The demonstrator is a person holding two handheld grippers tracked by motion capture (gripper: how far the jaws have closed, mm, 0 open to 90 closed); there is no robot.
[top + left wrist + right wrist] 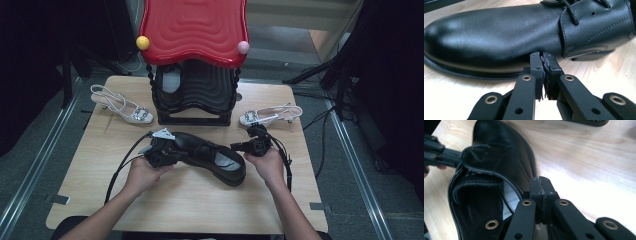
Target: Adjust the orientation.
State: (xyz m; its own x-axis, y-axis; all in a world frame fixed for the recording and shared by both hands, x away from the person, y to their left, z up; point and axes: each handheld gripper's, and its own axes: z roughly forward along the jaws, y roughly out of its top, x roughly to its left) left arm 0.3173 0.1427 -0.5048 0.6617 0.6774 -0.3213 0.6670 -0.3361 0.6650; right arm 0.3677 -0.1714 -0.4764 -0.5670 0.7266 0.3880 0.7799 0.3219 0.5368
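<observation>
We log the two hands at the near edge of the wooden table (200, 210), one on each side of a black lace-up shoe (210, 155) that lies across the middle of the board, sole down.

Left gripper (162, 150): in its own view the jaws are closed to a hairline, pads touching, nothing between them. The tips rest against the sole edge of the shoe, below the lacing. No grip on the leather that we can see.

Right gripper (252, 146): in its own view the jaws are fully closed at the shoe's collar. Whether a thin edge of leather is pinched we cannot tell; we read them as closed on nothing.

Step in hand, our judgement: settling or positioning the black shoe on the table, both grippers nudging it rather than carrying it.

Next move, our judgement: to lift the shoe, one gripper must open and take the collar or heel rim, the other steadying the toe. Smooth leather may slip.

Farther back: a pale slingback sandal (122, 107) at left, its mate (270, 116) at right. Between them a black ribbed shoe rack (195, 97) with a red wavy top shelf (192, 30), the likely destination.
</observation>
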